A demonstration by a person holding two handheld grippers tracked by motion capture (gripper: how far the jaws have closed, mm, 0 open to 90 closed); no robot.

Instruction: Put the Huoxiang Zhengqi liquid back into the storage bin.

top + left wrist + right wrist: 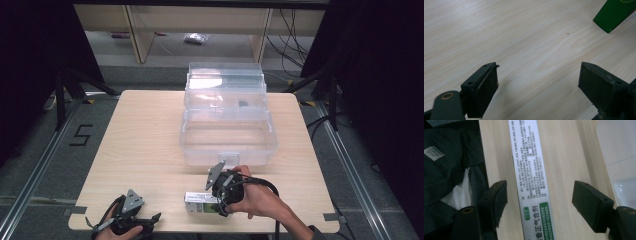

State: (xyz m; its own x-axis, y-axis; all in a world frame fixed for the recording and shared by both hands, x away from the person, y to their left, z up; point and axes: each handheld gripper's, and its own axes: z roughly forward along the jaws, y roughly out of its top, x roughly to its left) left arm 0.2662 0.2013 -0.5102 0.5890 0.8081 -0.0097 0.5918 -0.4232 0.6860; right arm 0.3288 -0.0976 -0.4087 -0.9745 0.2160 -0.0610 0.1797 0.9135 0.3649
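Between the right gripper (539,202) jaws (open) lies the box (531,170).

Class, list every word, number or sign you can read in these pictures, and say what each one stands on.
"5": black mark on the floor left of the table.
"香正气合剂": large black print on the white face of the box.
Small print on the box: too small to read.
Green badges on the box: blurred.
Grey tag on dark cloth: unreadable.
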